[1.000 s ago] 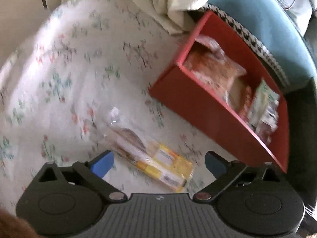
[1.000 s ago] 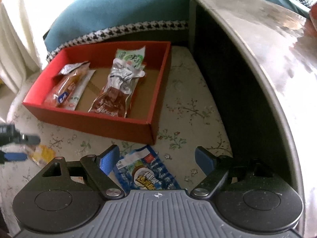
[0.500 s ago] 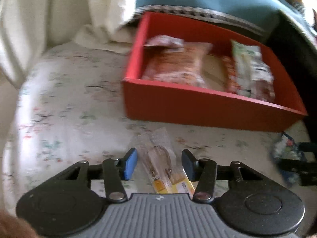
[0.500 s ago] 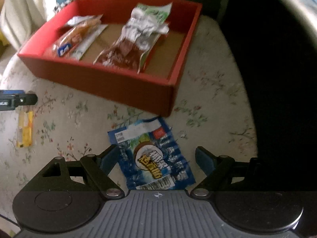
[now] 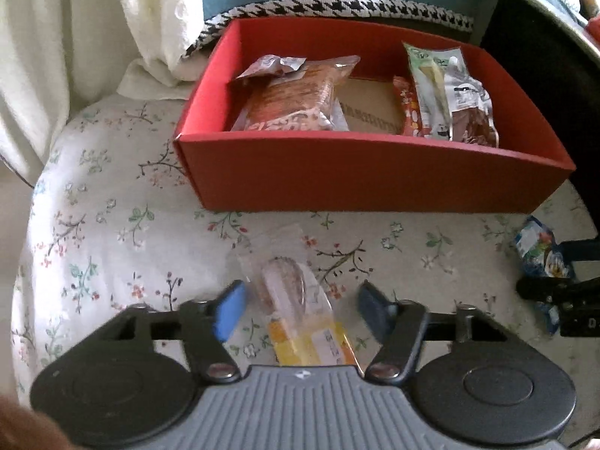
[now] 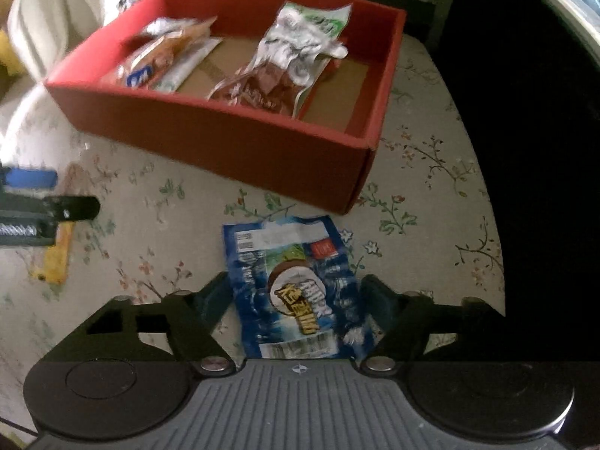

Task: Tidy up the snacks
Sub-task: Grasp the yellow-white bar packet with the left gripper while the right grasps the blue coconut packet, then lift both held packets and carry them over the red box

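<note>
Snacks are straddled: clear yellow packet (image 5: 300, 311) by open left tongs (image 5: 300, 305), blue packet (image 6: 296, 292) by open right tongs (image 6: 296, 300), both held low near red box (image 5: 360, 180).

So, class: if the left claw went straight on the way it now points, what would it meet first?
The clear-and-yellow snack pack, which already lies between the open fingers of the left claw. Beyond it stands the near wall of the red box. How far above the cloth the claw sits is unclear.

Daylight falls from the upper left, washing out the pale floral cushion cover (image 5: 93, 225). The right side sinks into dark shadow. Fisheye bending curves the edges; the right-wrist view shows slight motion blur.
</note>
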The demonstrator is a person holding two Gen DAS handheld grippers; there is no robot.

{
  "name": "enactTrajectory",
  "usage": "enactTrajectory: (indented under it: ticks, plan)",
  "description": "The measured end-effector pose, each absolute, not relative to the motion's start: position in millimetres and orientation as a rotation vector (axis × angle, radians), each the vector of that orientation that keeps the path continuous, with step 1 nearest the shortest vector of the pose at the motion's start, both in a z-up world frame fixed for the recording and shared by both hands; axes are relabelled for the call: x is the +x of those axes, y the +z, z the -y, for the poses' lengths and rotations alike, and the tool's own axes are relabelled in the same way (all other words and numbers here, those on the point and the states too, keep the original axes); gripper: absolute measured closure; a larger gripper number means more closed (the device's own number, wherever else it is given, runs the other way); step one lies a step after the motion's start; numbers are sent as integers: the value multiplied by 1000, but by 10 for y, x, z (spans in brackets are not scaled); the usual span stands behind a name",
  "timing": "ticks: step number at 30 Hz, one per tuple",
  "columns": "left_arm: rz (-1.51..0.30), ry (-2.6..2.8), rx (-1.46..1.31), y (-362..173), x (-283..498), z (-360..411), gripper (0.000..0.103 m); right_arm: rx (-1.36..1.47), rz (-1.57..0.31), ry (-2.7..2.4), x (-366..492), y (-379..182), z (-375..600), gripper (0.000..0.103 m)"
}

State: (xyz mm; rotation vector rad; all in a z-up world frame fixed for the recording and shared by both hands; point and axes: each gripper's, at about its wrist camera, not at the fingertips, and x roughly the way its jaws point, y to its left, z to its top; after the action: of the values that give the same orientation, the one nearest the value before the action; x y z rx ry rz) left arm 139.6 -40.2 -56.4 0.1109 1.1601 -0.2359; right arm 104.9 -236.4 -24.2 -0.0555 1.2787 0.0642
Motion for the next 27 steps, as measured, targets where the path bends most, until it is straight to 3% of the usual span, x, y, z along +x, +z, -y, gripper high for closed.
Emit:
enactTrajectory:
  ticks: [3, 7, 27]
  plan:
    - [-1167, -240, 122, -526, 1350, 341, 68, -52, -1275, 43, 1004, -225, 2357, 27]
    - [-1176, -252, 95, -481, 1303, 277, 74, -36, -1245, 27, 949, -94, 2370, 28]
    - [-992, -323, 0, 223, 1261, 218, 75, 138, -1003, 42, 1087, 629, 2358, 28]
